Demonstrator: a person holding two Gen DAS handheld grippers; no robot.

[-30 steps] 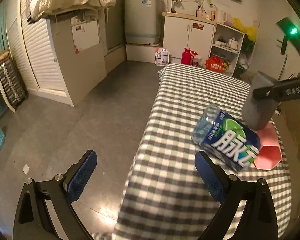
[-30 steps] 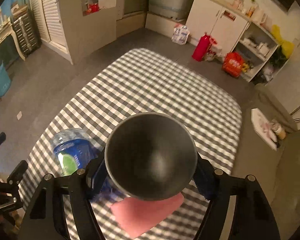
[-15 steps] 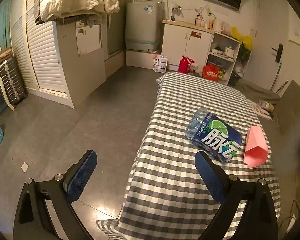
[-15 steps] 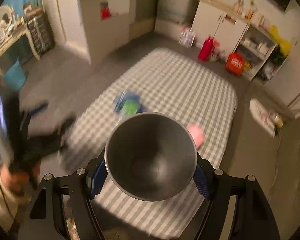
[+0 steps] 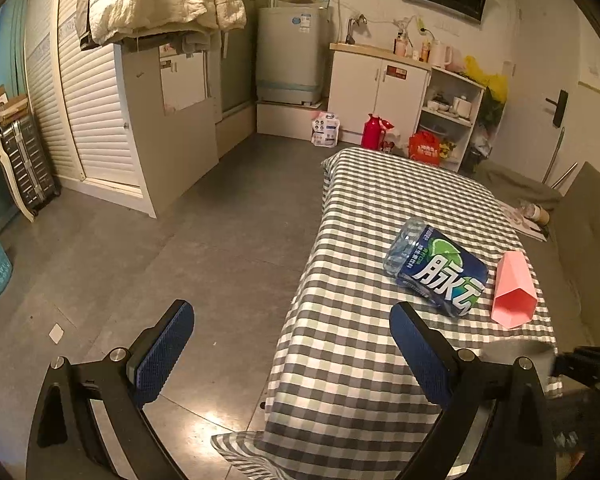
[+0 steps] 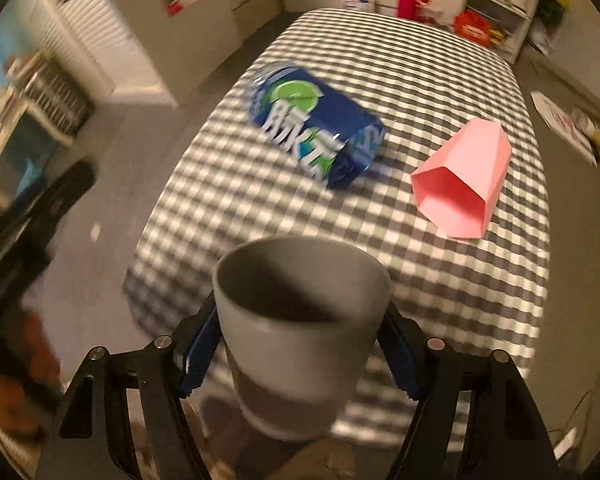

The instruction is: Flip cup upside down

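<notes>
A: Item one, what is obscured?
B: The right wrist view is motion-blurred throughout; the checks of the tablecloth [image 6: 440, 92] smear into stripes. The grey cup [image 6: 300, 332] has its base cut across by a dim brownish shape below, unidentifiable. In the left wrist view only a blurred grey sliver of that cup [image 5: 516, 354] shows, behind the gripper's own right finger.

A: Item two, the cup itself?
B: Smooth, matte, tapered, round-mouthed. Held mouth up, tilted slightly away from the camera, near the table's front edge. The right gripper [image 6: 300, 344] clamps it from both sides, blue ribbed pads pressed to its wall. Whether its base touches the cloth, cannot tell.

A: Item three, the other tongs?
B: Left gripper [image 5: 292, 356]: jaws spread wide, nothing between them, hanging over the grey floor beside the table's corner. Pads blue, dimpled; frame black with silver rivets.

A: Remaining stock?
B: A bottle [image 5: 436, 272], clear ridged plastic with a glossy blue-green label, lying on its side. Just beside it, a pink cup [image 5: 514, 290], faceted, pentagonal mouth, also lying down, mouth toward the table's front edge.
</notes>
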